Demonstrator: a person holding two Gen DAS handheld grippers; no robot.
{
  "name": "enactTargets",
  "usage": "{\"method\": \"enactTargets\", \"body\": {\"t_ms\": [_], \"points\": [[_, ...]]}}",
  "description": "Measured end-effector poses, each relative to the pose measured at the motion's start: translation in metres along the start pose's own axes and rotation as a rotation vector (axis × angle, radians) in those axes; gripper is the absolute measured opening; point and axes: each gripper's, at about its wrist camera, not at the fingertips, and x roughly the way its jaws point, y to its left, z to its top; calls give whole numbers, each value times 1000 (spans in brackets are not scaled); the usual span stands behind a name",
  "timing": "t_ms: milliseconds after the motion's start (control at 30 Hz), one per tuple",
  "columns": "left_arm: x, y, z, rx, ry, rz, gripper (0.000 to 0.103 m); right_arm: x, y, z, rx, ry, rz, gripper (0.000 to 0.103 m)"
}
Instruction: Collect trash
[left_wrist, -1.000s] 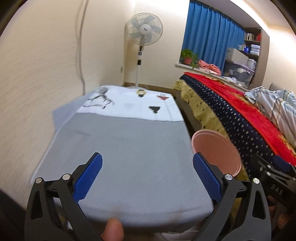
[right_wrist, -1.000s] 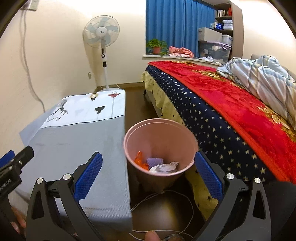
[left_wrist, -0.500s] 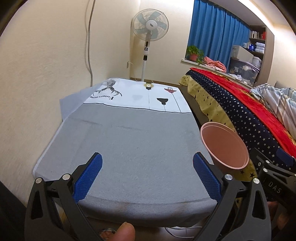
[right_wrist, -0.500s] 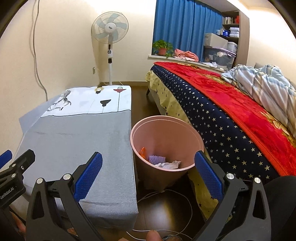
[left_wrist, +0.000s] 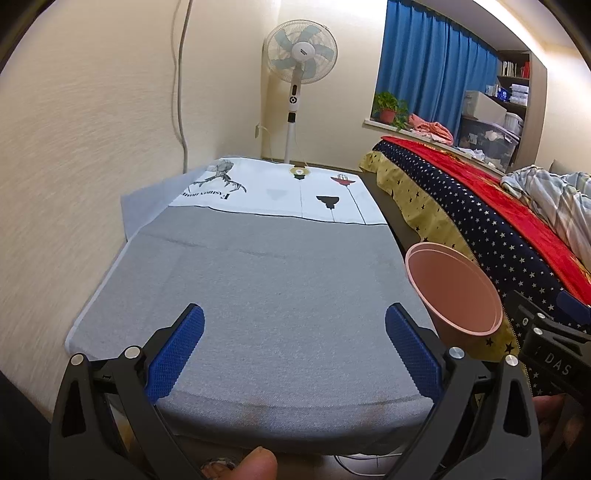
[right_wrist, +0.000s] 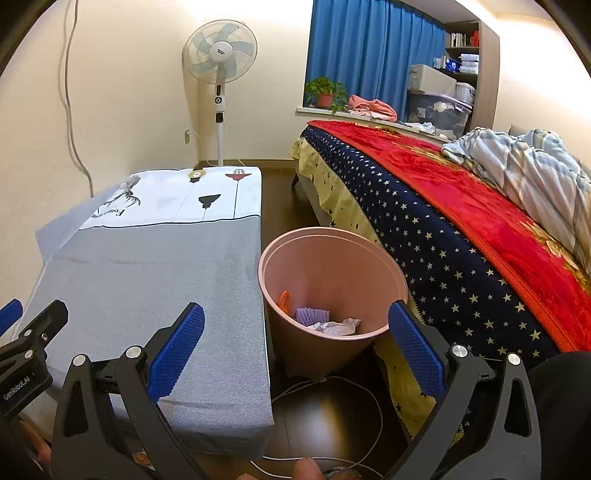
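Left wrist view: left gripper (left_wrist: 293, 349) spread wide with nothing between the blue pads, poised over the near edge of a cloth-covered table (left_wrist: 258, 295). Grey cloth bare from the near edge at 6 o'clock to the printed white end at 12 o'clock; wall close along the 9 o'clock side; free edge at 3 o'clock. Just beyond that edge, pink trash bin (left_wrist: 456, 291) at 3 o'clock, wedged between table and bed (left_wrist: 498, 221). Standing fan (left_wrist: 301, 50) at 12 o'clock, blue curtain (left_wrist: 436, 74) at 1 o'clock.

Right wrist view: right gripper (right_wrist: 295, 349) likewise gaping and empty, aimed at the narrow strip of dark floor (right_wrist: 332, 417) between table and bed. Bin upright at centre, rim touching neither cloth nor bedspread as far as visible. White cable (right_wrist: 354, 387) looped on the floor at 6 o'clock beneath it. Inside: orange scrap (right_wrist: 283, 300), lilac crumpled piece (right_wrist: 312, 315), white wadded paper (right_wrist: 340, 326).

Against half a second ago: both views pulled back slightly and steadier, bin a little lower in the right view, contents unchanged, both grippers as wide as before.
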Motion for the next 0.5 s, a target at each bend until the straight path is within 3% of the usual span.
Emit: {"method": "enactTargets", "body": {"t_ms": [500], "points": [[-2,0,-2,7,-9,-16,95,2,-2,-2,0,1,-2,98]]}}
